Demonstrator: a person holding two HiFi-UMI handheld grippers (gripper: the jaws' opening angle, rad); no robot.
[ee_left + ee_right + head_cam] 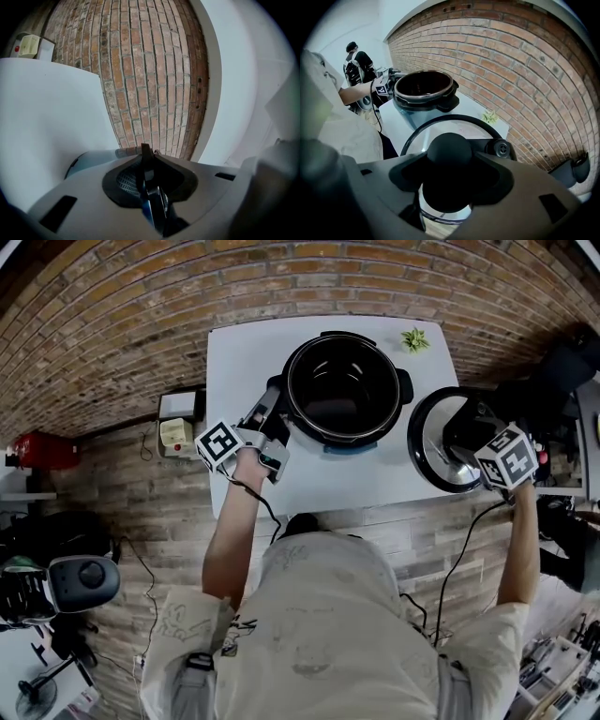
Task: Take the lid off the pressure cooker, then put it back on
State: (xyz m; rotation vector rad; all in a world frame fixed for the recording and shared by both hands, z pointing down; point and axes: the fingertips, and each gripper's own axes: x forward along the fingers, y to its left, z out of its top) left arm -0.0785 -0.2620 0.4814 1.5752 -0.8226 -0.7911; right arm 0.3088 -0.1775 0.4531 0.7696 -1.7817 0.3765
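Here, left hand-held gripper [270, 413] clamping one cooker [342, 381], right hand-held gripper [450, 178] clamping one lid [454, 127]

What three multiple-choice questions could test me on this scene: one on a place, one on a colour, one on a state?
1. Where is the lid?
A. On the floor
B. In the right claw, held up to the right of the cooker
C. On a shelf

2. What colour is the table?
A. White
B. Green
C. Red

3. What state is the cooker in?
A. Closed
B. Tipped over
C. Open and upright

Answers:
1 B: the right claw's jaws clasp the lid's black knob.
2 A: its top is plain white in the head view.
3 C: the pot stands open with its dark inside showing, and the left claw grips its side handle.
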